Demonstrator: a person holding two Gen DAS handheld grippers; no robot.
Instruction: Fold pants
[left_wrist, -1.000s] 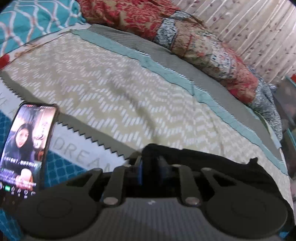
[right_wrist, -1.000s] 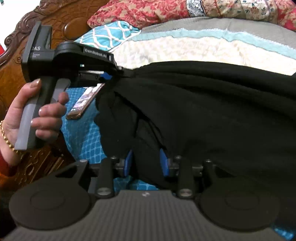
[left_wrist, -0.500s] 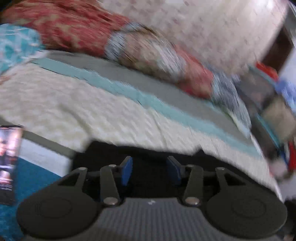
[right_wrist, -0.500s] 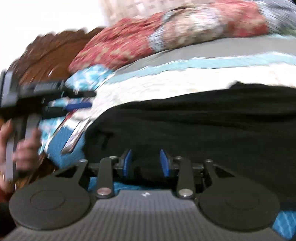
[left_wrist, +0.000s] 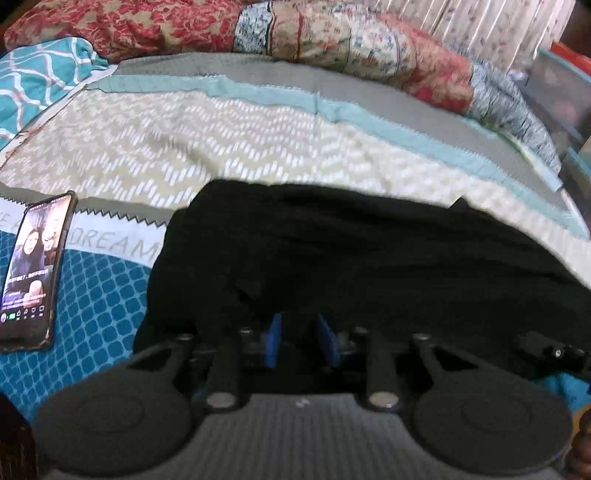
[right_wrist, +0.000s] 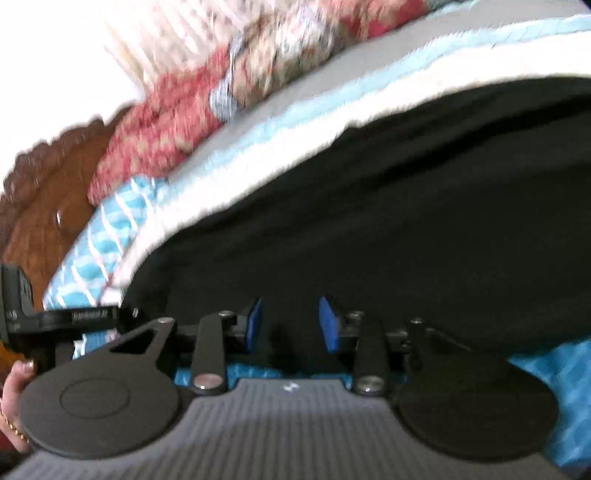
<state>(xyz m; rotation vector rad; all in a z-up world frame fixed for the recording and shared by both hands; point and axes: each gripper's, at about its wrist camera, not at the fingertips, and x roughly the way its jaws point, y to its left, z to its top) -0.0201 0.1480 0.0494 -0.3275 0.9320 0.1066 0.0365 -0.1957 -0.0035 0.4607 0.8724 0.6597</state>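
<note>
The phone is lying at the far left of the bed, the black pants now spreading flat beside it instead of hanging bunched: one fold looks laid. The left gripper is closing, fingers narrow, cloth between them. The right gripper is gaping partly over cloth; grip unclear. Only the right view is showing a hand.

Patterned bed, carved wooden headboard
</note>
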